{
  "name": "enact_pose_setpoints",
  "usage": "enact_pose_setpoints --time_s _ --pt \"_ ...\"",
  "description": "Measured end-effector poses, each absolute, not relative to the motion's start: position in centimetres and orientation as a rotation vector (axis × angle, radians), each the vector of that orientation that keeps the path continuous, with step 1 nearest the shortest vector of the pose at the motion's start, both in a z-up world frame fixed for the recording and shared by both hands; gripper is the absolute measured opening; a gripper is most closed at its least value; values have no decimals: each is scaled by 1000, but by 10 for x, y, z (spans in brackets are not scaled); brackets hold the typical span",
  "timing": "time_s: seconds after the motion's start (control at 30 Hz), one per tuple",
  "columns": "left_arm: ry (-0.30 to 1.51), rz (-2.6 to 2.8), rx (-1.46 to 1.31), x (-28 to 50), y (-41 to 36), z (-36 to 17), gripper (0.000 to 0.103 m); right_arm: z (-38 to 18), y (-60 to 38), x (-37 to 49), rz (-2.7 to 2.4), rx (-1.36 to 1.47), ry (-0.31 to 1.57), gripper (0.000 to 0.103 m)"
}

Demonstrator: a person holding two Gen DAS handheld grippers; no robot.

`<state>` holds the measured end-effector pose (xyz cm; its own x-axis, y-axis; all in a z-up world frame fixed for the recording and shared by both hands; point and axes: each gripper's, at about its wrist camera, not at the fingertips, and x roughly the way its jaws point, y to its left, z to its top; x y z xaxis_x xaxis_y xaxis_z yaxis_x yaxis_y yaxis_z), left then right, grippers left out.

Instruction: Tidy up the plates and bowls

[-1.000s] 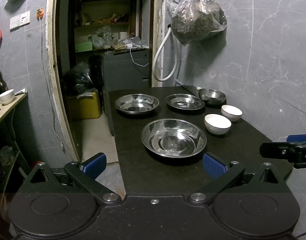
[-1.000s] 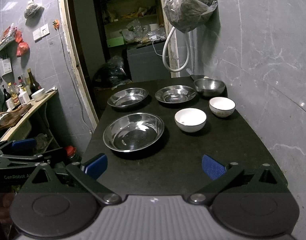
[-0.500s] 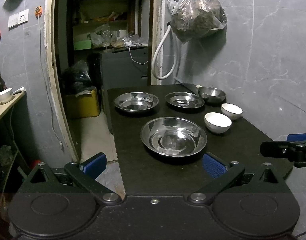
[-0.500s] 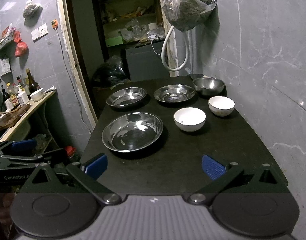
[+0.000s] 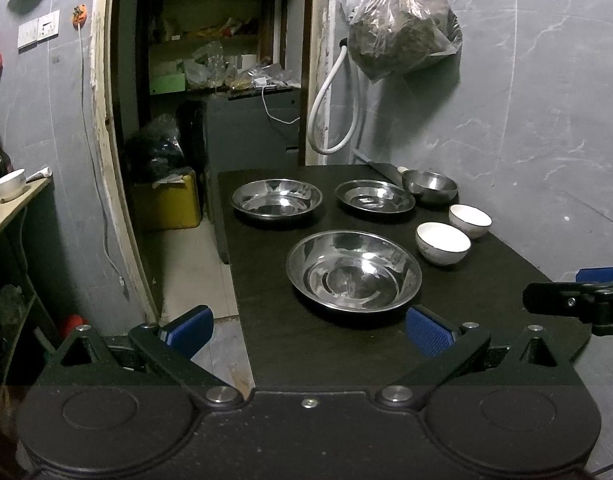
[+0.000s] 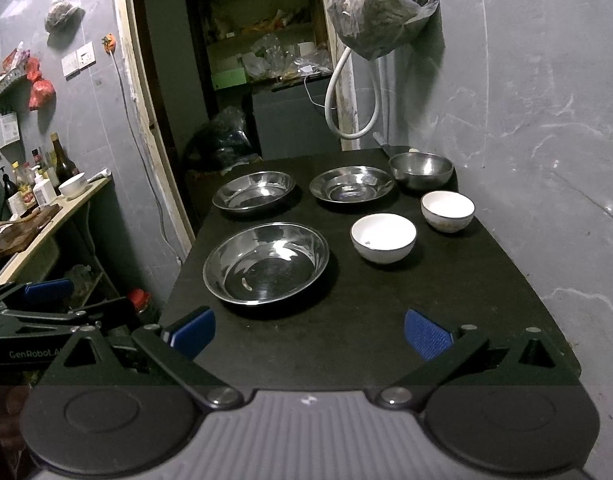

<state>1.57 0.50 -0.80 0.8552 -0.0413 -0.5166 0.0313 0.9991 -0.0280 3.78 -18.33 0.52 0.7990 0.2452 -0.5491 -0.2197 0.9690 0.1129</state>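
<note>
On dark table (image 5: 306, 344): three steel plates, big plate (image 5: 353, 271) nearest | steel bowl (image 5: 429, 186) and two white bowls (image 5: 442, 242) along the wall side, all apart, unstacked | left gripper (image 5: 306, 326) and right gripper (image 6: 308, 332) both released, empty, hovering short of the table | risk: shiny shallow rims may slip; white bowls could chip if knocked together.

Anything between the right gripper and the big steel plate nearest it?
Nothing: only bare black table separates the open right gripper from the big steel plate, seen in the right wrist view.
</note>
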Motion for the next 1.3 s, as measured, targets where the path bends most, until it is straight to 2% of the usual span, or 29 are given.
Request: enact_pose_setpoints --time_s 0.77,1.3 --pt "605 -28 -23 40 3 -21 102 -6 -187 64 254 52 646 103" --pt "754 106 -135 114 -1 -38 102 -21 -207 138 350 12 710 103"
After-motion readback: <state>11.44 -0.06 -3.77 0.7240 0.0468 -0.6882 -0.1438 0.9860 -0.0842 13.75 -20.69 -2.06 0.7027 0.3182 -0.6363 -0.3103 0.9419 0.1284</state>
